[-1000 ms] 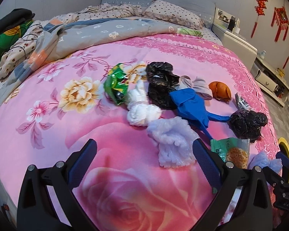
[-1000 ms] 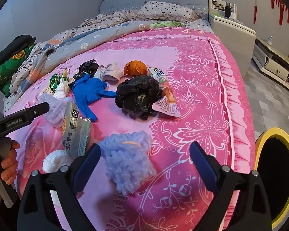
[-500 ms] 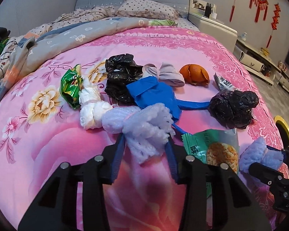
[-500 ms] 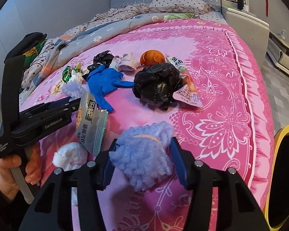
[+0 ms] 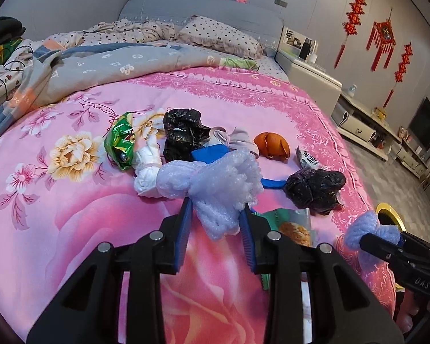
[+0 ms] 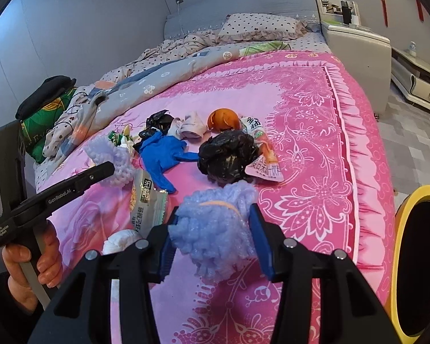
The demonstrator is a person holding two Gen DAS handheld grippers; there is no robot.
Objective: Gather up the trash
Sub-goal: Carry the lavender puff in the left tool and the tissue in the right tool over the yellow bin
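Trash lies on the pink bedspread [image 5: 71, 229]. My left gripper [image 5: 215, 223] is shut on a pale lilac foam wrap bundle [image 5: 215, 183] and holds it just above the bed. My right gripper [image 6: 215, 238] is shut on a second lilac foam wrap bundle [image 6: 215, 223], lifted off the bed. On the bed lie a black bag [image 6: 229, 154], a second black bag [image 5: 183, 134], a blue glove [image 6: 163, 149], an orange peel [image 6: 223, 119], a green snack bag [image 5: 120, 143], a white tissue wad [image 5: 146, 172] and a snack packet [image 6: 146, 200].
A yellow-rimmed bin [image 6: 418, 261] stands on the floor right of the bed. A grey quilt [image 5: 100, 66] and pillows [image 5: 218, 37] lie at the bed's far end. A white nightstand [image 6: 355, 48] stands at the far right.
Both grippers were open a second ago, then closed on the foam bundles. Both bundles are now lifted slightly, and the views have risen.
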